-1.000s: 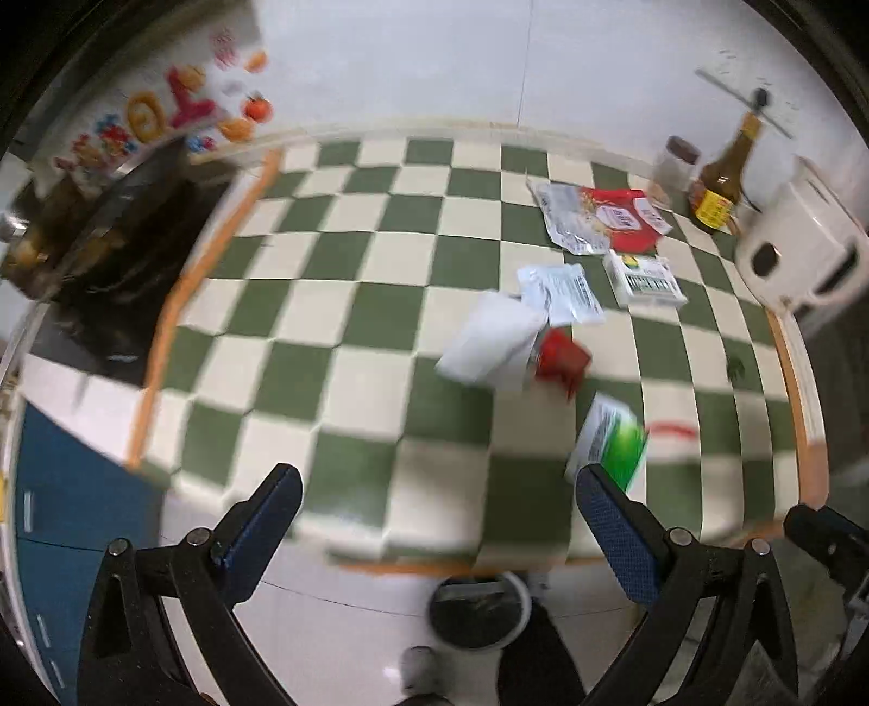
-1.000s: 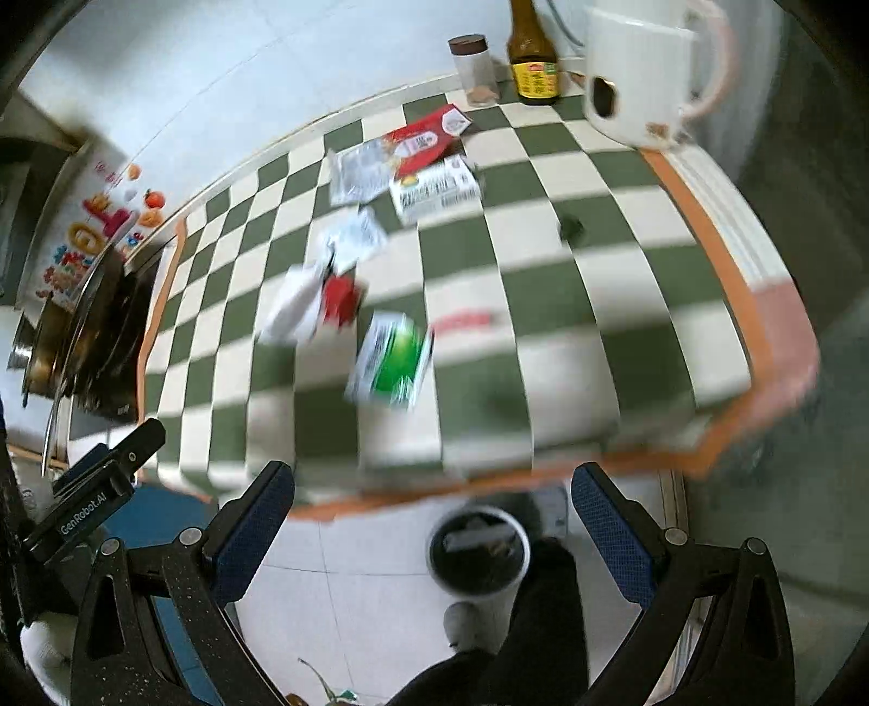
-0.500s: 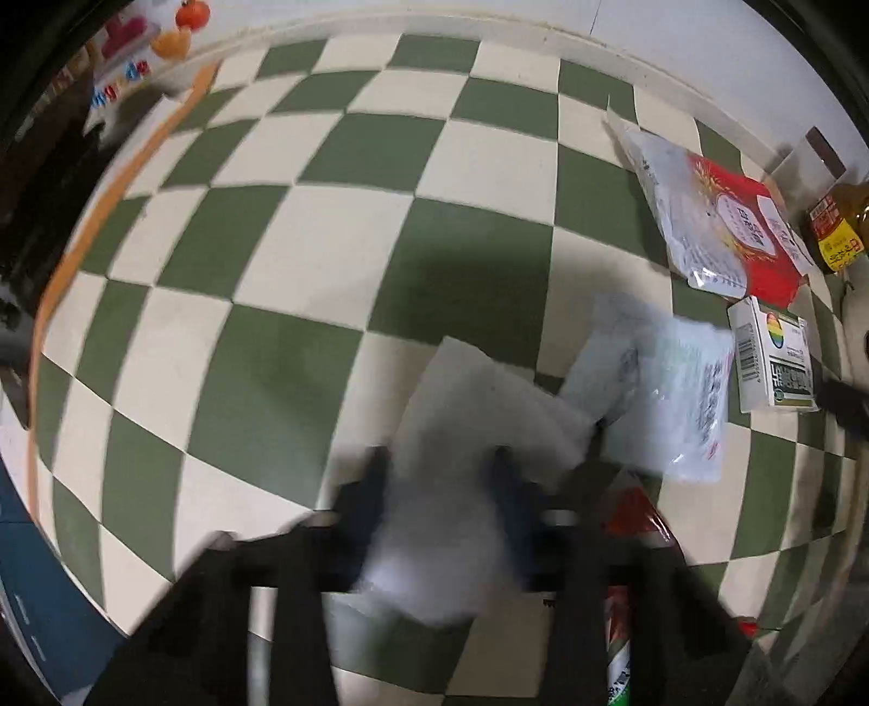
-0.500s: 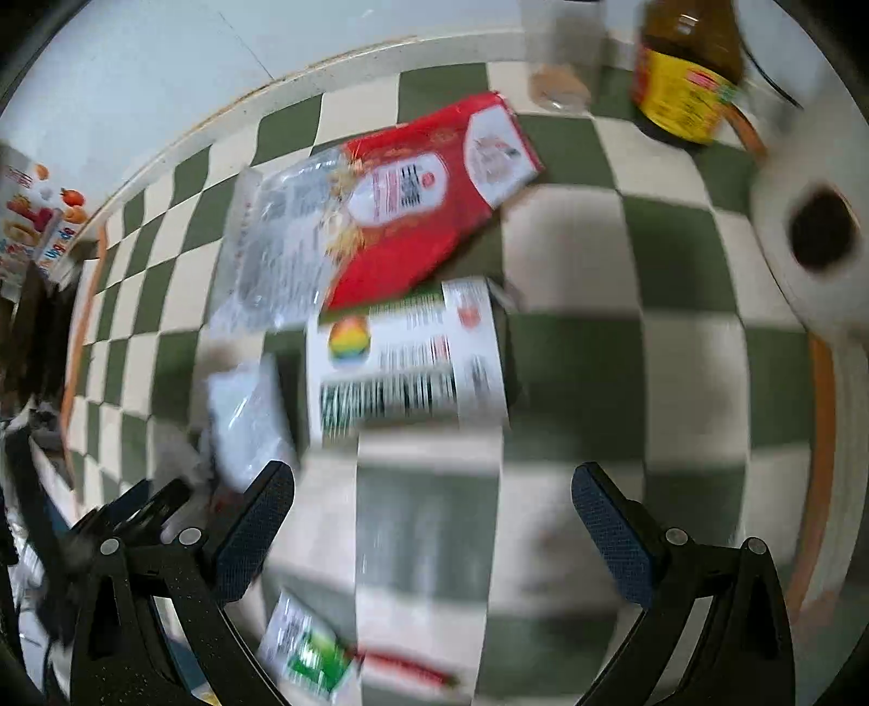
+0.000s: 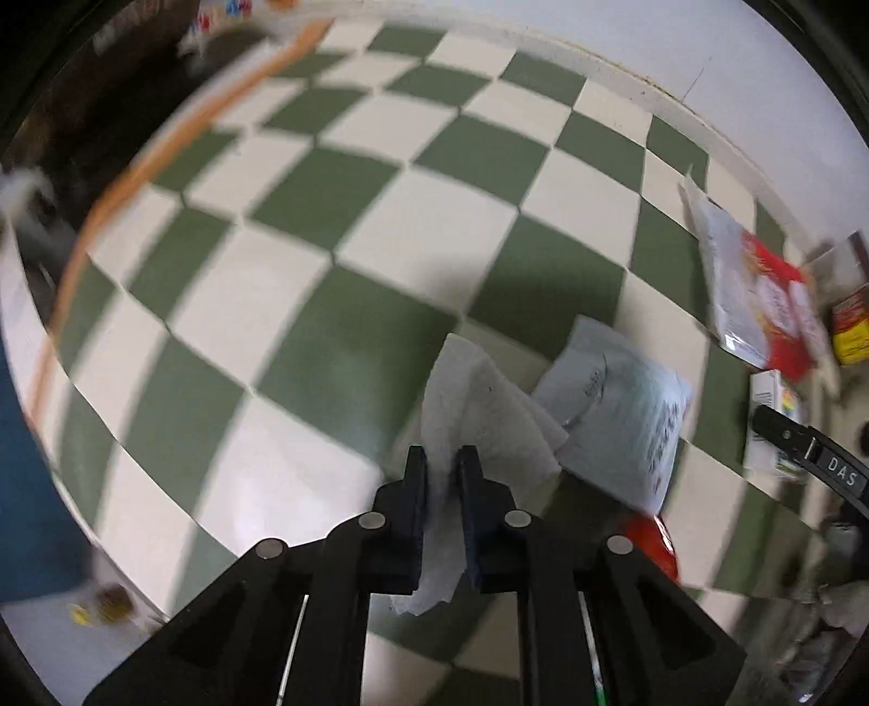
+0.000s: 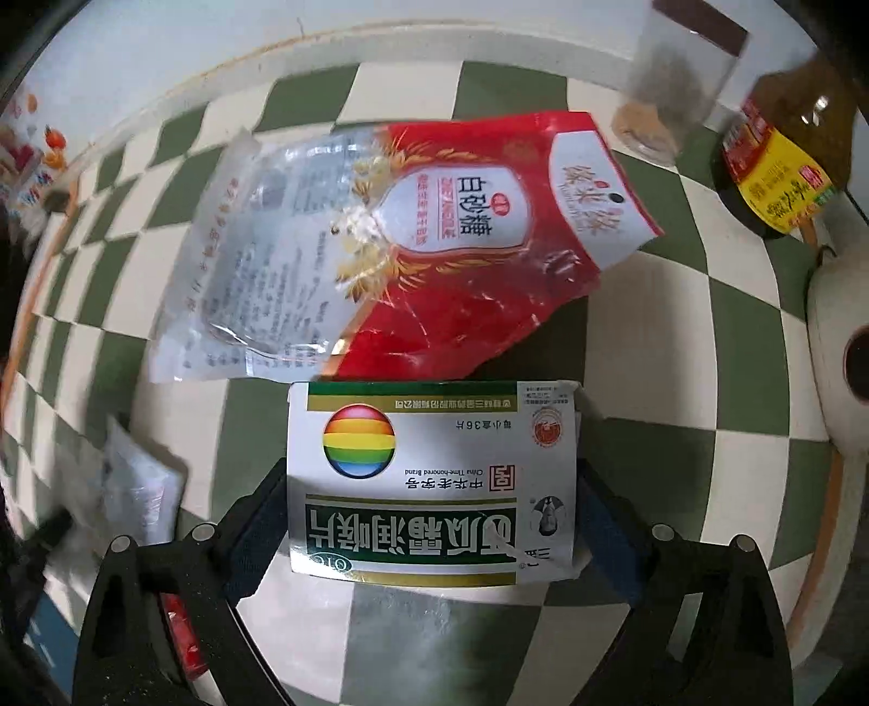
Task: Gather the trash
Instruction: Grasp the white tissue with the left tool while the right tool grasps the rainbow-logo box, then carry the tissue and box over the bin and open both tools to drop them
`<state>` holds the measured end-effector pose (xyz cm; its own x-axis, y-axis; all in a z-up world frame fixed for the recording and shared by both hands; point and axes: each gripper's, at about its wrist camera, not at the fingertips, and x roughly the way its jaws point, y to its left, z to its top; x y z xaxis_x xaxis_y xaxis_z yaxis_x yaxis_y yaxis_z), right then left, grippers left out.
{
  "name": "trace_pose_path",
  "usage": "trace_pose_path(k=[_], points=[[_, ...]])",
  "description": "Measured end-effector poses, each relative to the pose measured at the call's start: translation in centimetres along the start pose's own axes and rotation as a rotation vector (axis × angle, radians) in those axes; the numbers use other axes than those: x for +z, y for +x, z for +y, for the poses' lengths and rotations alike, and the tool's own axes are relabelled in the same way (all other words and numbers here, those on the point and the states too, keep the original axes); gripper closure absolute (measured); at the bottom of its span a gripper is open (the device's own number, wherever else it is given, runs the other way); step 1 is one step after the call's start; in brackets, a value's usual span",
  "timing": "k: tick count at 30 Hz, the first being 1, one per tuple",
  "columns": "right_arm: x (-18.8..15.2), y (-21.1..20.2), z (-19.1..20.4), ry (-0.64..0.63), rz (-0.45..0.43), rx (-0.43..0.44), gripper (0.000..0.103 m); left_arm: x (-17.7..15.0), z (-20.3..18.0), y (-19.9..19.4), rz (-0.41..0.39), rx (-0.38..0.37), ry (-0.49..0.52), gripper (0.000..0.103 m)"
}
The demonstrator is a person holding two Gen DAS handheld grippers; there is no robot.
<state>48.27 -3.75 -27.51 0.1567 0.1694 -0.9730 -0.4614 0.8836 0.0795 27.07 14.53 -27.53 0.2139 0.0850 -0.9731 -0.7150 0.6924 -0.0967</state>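
While left fingers (image 5: 444, 461) close on tissue (image 5: 478, 413), right fingers (image 6: 432, 521) close, straddling box (image 6: 434, 478).

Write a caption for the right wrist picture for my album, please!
The right gripper, closing, straddles a white medicine box on the green checkered tablecloth, beside a red sugar bag.

Green-and-cream checkered tabletop (image 5: 347, 304) with an orange border (image 5: 130, 174), against what looks like a white wall (image 6: 163, 49)
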Motion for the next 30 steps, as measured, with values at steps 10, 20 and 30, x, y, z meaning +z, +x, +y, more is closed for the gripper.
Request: trace_pose_path(k=[10,20,30], points=[[-6.4,-6.1,-0.4,0.078,-0.070,0.065,0.006,-5.6,3.0,-1.3,0.000,0.010,0.044,0.096],[-19.0,-14.9,2.4,0.078,-0.201,0.039,0.006,-13.5,6.3,-10.0,-0.213,0.067,0.239,0.097],[-39.0,-16.8,6.2,0.246,-0.171,0.020,0.006,-20.7,9.0,-10.6,-0.179,-0.013,0.442,0.097]])
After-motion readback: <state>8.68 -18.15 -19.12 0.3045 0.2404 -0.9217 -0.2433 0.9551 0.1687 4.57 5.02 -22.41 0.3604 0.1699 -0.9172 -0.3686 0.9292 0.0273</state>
